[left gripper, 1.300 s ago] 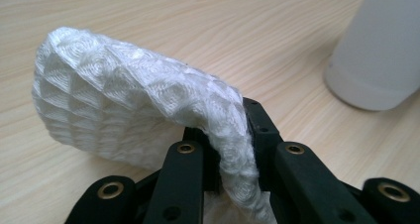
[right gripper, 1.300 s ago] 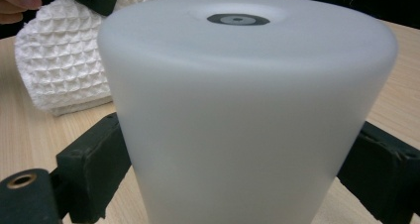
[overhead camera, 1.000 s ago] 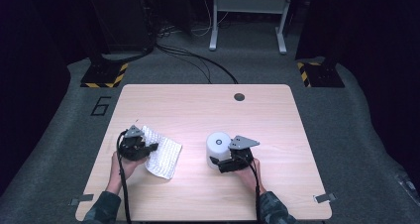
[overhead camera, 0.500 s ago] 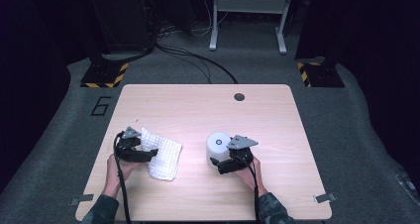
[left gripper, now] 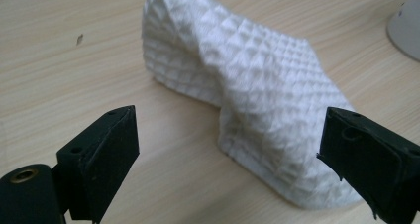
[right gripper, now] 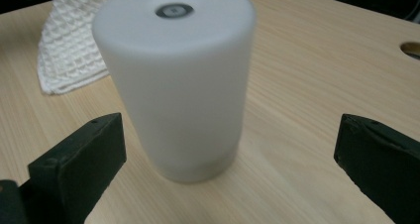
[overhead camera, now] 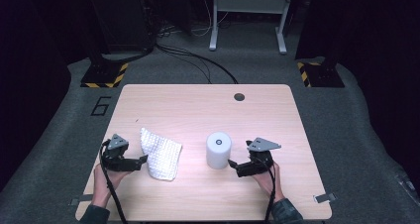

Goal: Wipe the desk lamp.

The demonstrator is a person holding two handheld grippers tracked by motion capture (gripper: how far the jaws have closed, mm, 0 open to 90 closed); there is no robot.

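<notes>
A white waffle-weave cloth (overhead camera: 160, 154) (left gripper: 257, 80) lies crumpled on the wooden table (overhead camera: 198, 110), left of centre. My left gripper (overhead camera: 142, 161) (left gripper: 233, 159) points at it from the left, open, with nothing between its jaws; the cloth lies just ahead. A white upright cylinder (overhead camera: 218, 150) (right gripper: 178, 75) with a small round button on top stands at the middle. My right gripper (overhead camera: 233, 164) (right gripper: 233, 169) faces it from the right, open, its jaws apart on either side of the cylinder's base without touching. The cloth (right gripper: 69, 40) also lies behind the cylinder in the right gripper view.
A round cable hole (overhead camera: 239, 96) sits near the table's far edge. Beyond the table are floor cables (overhead camera: 198, 60), a metal stand (overhead camera: 247, 16) and yellow-black striped bases (overhead camera: 104, 78). Bare tabletop stretches across the far half.
The left gripper let go of the cloth and drew back to the left; the cloth now lies flatter on the table. The right gripper opened and backed away to the right of the cylinder.
</notes>
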